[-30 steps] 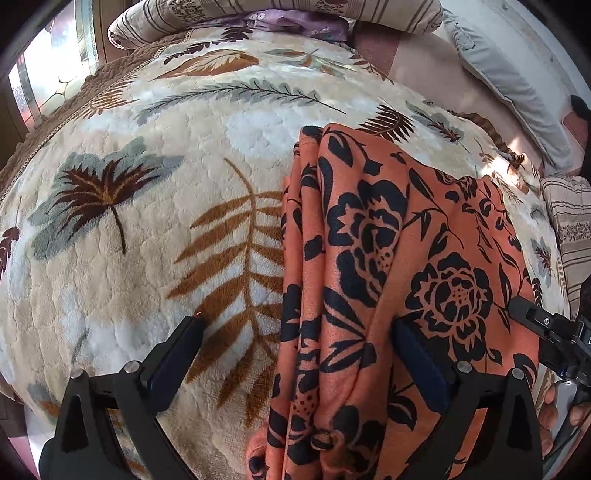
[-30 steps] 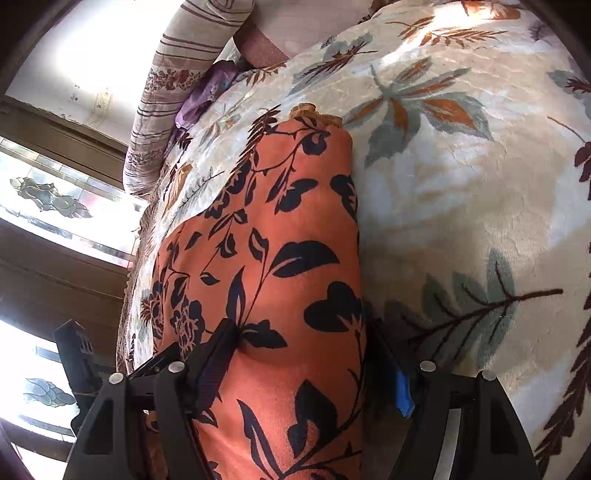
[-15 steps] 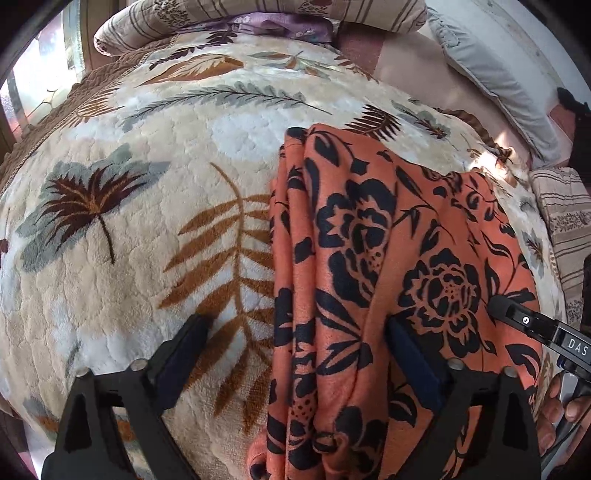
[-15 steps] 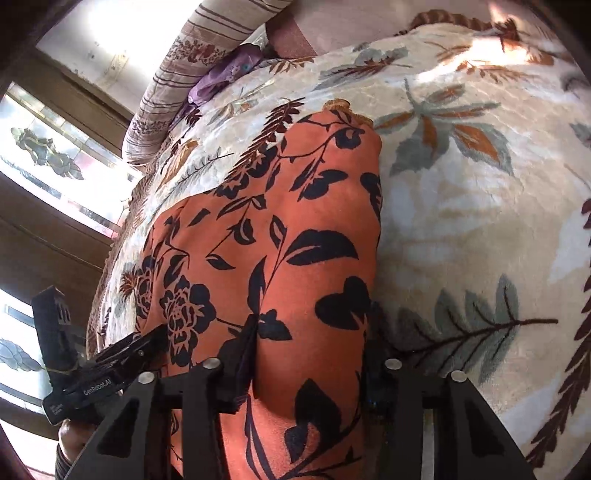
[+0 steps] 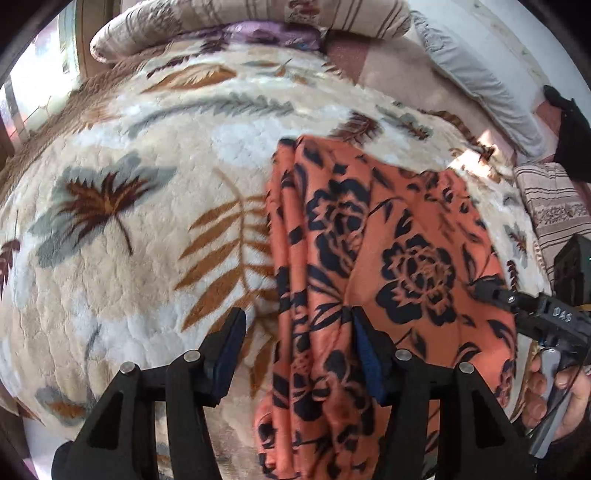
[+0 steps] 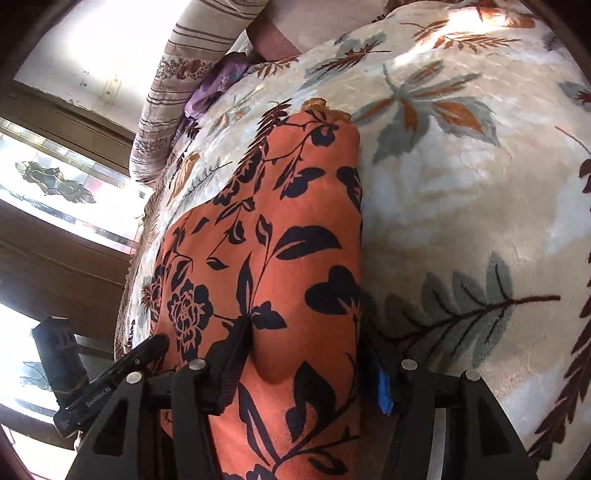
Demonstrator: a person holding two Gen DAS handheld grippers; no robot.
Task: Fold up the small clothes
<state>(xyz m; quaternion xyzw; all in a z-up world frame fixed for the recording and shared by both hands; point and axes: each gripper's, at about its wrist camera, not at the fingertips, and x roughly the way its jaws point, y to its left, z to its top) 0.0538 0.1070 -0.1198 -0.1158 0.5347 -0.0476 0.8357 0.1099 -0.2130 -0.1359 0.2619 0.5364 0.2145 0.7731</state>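
Observation:
An orange garment with black flowers [image 5: 369, 240] lies folded lengthwise on a leaf-patterned blanket [image 5: 147, 221]. My left gripper [image 5: 295, 339] straddles its bunched left edge near the front, jaws closing. One finger rests on the blanket clear of the cloth and the other digs into the fabric. In the right wrist view the same garment [image 6: 288, 229] fills the gap of my right gripper [image 6: 306, 350]. Its jaws are opening, while the left finger still dents the cloth and the right one sits at the garment's edge.
The blanket [image 6: 461, 184] covers a bed. A striped pillow [image 5: 240, 22], a purple cloth [image 5: 266, 35] and a grey pillow [image 5: 480, 74] lie along the far side. A hand [image 5: 546, 398] holds the other gripper at the right. A window [image 6: 55, 177] is at the left.
The left jaws have narrowed around the garment's left folds. The right jaws pinched the cloth, then widened a little. Neither gripper has shifted much.

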